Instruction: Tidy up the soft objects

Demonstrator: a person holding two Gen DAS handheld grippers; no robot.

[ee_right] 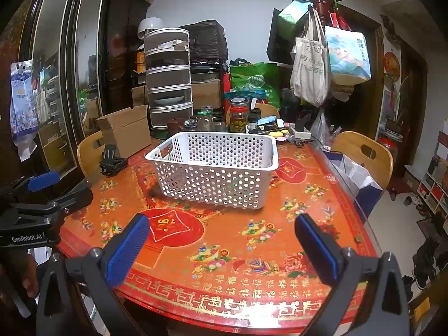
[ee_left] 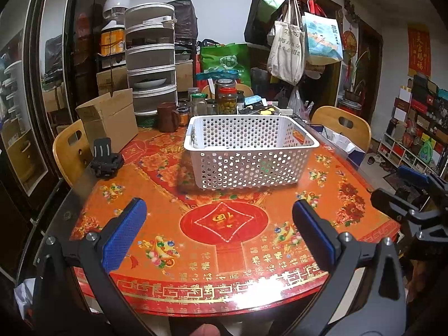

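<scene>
A white perforated plastic basket (ee_left: 249,151) stands on the orange and red patterned table (ee_left: 229,240); it also shows in the right wrist view (ee_right: 215,168). Little shows inside it; I cannot tell its contents. My left gripper (ee_left: 218,210) is open and empty, over the table's near edge, well short of the basket. My right gripper (ee_right: 222,225) is open and empty, also near the front edge. Each gripper shows at the side of the other's view, the right one (ee_left: 411,196) and the left one (ee_right: 42,193). No soft object is plainly visible on the table.
A small black mount (ee_left: 106,162) lies at the table's left. An open cardboard box (ee_left: 109,117), a stacked food cover tower (ee_left: 151,64), a brown mug (ee_left: 168,117) and several jars (ee_left: 226,98) crowd the back. Wooden chairs (ee_left: 344,126) stand around the table.
</scene>
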